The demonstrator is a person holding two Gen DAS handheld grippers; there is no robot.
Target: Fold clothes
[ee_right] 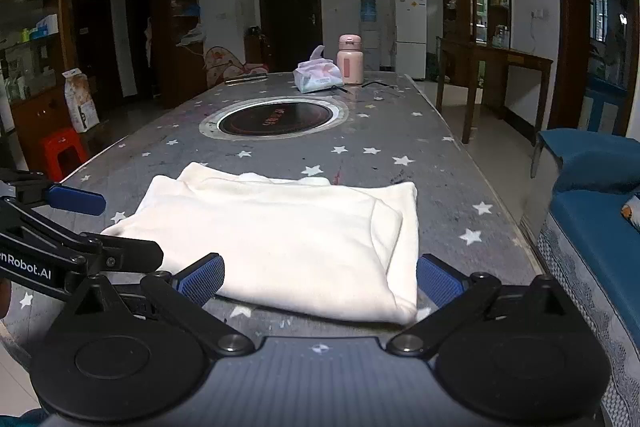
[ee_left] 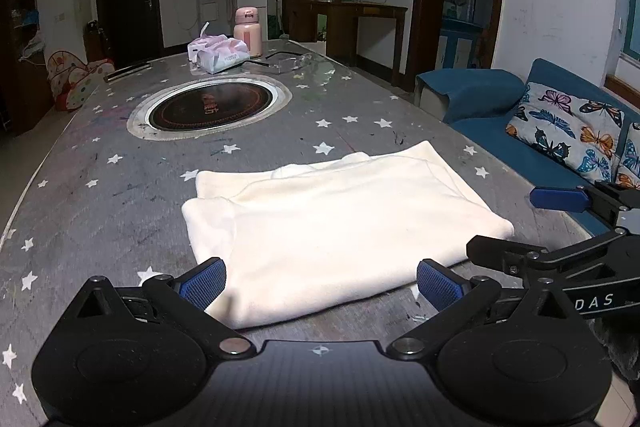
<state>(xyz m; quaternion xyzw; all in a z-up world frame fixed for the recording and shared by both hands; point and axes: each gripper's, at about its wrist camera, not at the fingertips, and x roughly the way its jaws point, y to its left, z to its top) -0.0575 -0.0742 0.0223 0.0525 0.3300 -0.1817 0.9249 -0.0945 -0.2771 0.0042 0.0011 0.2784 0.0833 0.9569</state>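
Note:
A cream garment lies folded into a flat rectangle on the grey star-patterned table. My left gripper stands open at its near edge, the blue pads wide apart on either side of the cloth's near corner and pressing on nothing. The right gripper shows at the right of that view, also spread. In the right wrist view the same garment lies ahead of my right gripper, whose jaws stand wide open at the cloth's near edge. The left gripper shows at the left there.
A round black hotplate is sunk into the table's middle. At the far end stand a pink flask, a tissue pack and clear glasses. A blue sofa with butterfly cushions runs along the table's right side.

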